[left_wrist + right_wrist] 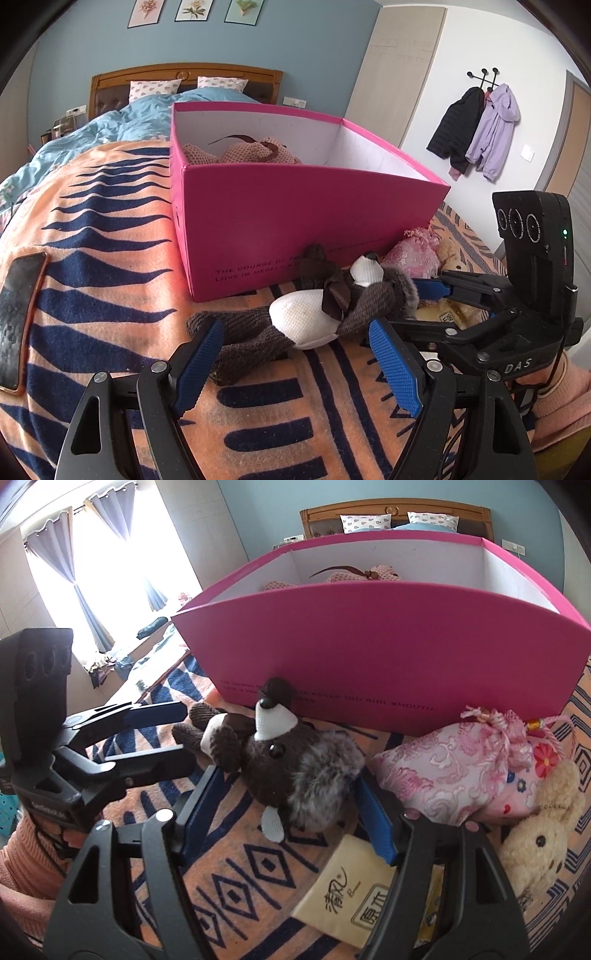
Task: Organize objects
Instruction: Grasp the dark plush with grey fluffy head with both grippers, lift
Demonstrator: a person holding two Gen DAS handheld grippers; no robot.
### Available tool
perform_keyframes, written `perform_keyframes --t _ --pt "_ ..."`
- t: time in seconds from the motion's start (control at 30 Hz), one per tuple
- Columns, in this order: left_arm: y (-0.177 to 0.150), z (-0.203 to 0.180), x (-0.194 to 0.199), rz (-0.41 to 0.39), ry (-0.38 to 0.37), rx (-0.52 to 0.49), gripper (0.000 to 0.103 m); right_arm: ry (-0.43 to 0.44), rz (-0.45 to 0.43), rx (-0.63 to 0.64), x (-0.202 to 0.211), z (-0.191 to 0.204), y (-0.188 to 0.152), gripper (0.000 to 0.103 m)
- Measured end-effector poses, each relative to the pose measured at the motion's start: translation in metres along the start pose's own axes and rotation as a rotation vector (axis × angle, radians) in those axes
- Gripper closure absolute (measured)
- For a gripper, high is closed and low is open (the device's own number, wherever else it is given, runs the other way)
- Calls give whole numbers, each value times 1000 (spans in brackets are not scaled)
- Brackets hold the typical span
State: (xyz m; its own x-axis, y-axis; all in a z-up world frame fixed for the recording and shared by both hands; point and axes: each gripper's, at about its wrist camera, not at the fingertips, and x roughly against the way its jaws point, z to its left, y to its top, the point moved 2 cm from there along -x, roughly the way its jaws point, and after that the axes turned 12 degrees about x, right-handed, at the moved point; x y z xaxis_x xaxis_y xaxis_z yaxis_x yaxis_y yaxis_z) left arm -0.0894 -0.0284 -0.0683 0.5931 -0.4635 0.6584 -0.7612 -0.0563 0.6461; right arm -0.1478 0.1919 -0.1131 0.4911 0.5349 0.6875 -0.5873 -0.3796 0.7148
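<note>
Left gripper (295, 345): jaws spread wide, released, blue pads either side of the legs and white belly of the brown plush toy (314, 314), not pressing it.

Right gripper (291, 794): jaws wide apart, released, bracketing the furry head of the same toy; whether the pads touch the fur cannot be told. In the left wrist view this gripper enters from the right, its blue pad just beside the toy's head.

Brown plush toy: lies on its back on the orange blanket (110, 229) with navy pattern, just in front of the near wall of the pink box (295, 221); one paw touches that wall.

Tissue packet (343, 890): cream wrapper with printed characters, flat on the blanket near the right gripper, partly under its right finger.

Pink pouch (454, 771): embroidered, drawstring top with tassel, right of the brown toy, near the box.

Cream plush rabbit (539, 834): right of the pouch, touching it.

Phone (18, 317): orange-edged case, face up on the blanket, far left, well apart from the toys.

Pink box: open top, white inside, dark lettering low on the near wall. Holds a tan knitted plush (251, 149) with a brown ribbon, at its far left end.

Beyond: blue duvet (110, 125), two spotted pillows, wooden headboard (184, 74). Two jackets (476, 133) hang on wall hooks, far right.
</note>
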Motion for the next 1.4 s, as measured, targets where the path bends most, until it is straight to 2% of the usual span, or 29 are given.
perform_keyframes --t 0.07,0.1,0.27,0.47,0.53,0.6,0.67,0.8,1.07,1.23,1.4 --pt "-1 0 -1 4 4 -2 20 -5 -1 -5 -1 -2 0 43" --pt "-2 -1 -2 6 3 -4 20 -7 -2 -10 -1 -4 0 45" --pt "-6 -3 -9 30 24 -23 20 6 -8 -14 1 -6 0 47" --pt "-8 -6 -8 39 10 -28 22 43 -28 -44 8 -12 -2 49" --pt "-9 -8 -7 43 -6 -23 28 54 -35 -57 11 -14 -2 49" --pt "-10 -9 -7 50 -15 -28 42 71 -44 -72 13 -16 -2 50" --pt "-12 -9 -9 58 -14 -32 52 93 -58 -87 17 -19 -3 52" --pt "-16 -13 -9 69 -30 -39 61 100 -57 -93 18 -19 -3 52" --pt "-17 -15 -14 93 -5 -47 60 64 -32 -66 10 -13 0 45" --pt "-18 -17 -14 92 -18 -34 59 67 -34 -63 8 -11 0 48" --pt "-17 -22 -5 68 -30 -20 59 82 -61 -58 25 -11 -2 49"
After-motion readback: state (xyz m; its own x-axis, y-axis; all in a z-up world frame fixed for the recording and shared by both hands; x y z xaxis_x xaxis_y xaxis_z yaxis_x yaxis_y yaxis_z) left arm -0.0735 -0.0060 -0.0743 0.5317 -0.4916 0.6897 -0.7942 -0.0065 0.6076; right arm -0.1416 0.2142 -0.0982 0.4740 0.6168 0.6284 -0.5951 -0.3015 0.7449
